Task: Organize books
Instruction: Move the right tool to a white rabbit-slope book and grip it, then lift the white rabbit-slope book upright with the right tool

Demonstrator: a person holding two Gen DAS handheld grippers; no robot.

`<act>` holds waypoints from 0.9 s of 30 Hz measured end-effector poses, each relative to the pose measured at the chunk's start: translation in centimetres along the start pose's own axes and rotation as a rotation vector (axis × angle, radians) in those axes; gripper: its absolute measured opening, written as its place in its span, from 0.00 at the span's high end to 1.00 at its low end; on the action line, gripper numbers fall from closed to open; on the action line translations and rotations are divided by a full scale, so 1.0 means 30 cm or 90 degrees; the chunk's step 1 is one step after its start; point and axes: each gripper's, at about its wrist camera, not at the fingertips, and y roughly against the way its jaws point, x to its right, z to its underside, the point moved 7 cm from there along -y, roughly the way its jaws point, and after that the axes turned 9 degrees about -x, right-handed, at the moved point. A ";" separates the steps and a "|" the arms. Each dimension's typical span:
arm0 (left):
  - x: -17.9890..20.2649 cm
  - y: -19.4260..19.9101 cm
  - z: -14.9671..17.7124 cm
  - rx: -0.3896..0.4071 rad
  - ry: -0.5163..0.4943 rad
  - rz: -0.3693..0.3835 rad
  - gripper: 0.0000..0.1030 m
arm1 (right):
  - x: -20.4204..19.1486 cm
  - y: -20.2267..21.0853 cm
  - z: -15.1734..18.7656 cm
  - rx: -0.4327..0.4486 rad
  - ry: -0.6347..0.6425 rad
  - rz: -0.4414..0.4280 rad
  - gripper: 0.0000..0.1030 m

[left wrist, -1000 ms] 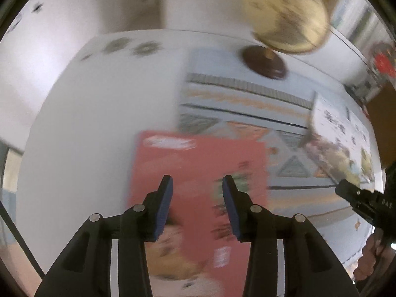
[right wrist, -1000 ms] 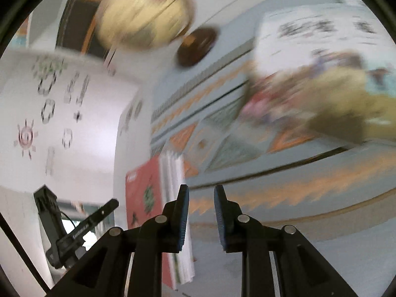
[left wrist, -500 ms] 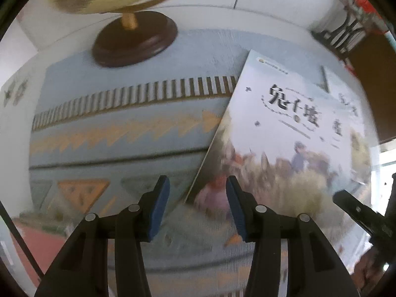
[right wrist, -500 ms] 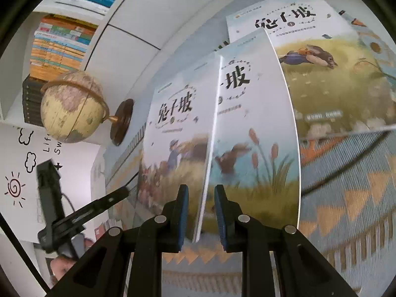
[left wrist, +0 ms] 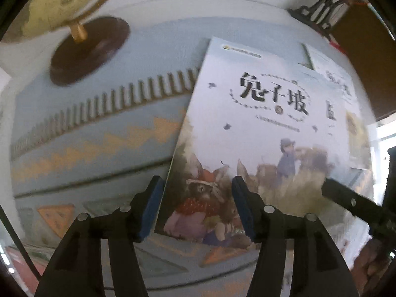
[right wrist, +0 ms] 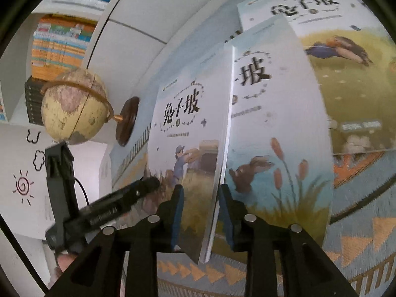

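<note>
Both tongs (left (left wrist: 196, 206), right (right wrist: 200, 214)) opening, astride top book (left wrist: 259, 133), ungripped; closing off-edge risks slip, nudging overlapped books (right wrist: 279, 123).

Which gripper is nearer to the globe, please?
Left. The left gripper straddles the top book's edge nearest the globe; the right gripper straddles its far edge. Both jaws are opening.

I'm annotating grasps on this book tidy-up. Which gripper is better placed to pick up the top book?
Right. The right gripper straddles the top book's raised edge, jaws opening, pads not yet pressing. The left gripper only hovers over its flat cover, also opening.
</note>
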 end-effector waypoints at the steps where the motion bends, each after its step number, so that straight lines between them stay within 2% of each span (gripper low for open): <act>1: 0.008 0.003 0.013 -0.004 0.003 0.016 0.49 | 0.012 0.014 0.001 0.006 -0.008 -0.001 0.71; 3: 0.039 0.006 0.056 -0.015 -0.001 0.035 0.49 | 0.035 0.038 0.006 0.007 -0.024 -0.004 0.69; 7: 0.139 -0.003 0.193 -0.035 -0.052 0.030 0.49 | 0.073 0.103 0.066 -0.005 -0.022 0.021 0.62; 9: 0.194 -0.003 0.285 -0.046 -0.066 0.051 0.49 | 0.095 0.139 0.111 -0.009 -0.009 0.044 0.56; 13: 0.256 -0.010 0.413 -0.059 -0.088 0.102 0.49 | 0.171 0.219 0.215 -0.032 -0.007 0.077 0.53; 16: 0.256 -0.002 0.405 -0.043 -0.076 0.115 0.49 | 0.233 0.252 0.246 -0.052 -0.022 0.052 0.53; 20: 0.197 0.001 0.301 -0.009 -0.050 0.111 0.49 | 0.264 0.286 0.201 0.006 0.005 0.075 0.54; 25: 0.215 -0.004 0.268 0.008 -0.069 0.102 0.48 | 0.227 0.254 0.169 0.038 0.057 0.061 0.52; 26: 0.225 -0.007 0.267 0.008 -0.077 0.101 0.48 | 0.219 0.249 0.168 0.042 0.064 0.054 0.51; 27: 0.246 -0.014 0.261 0.009 -0.084 0.102 0.45 | 0.214 0.238 0.171 0.035 0.057 0.020 0.48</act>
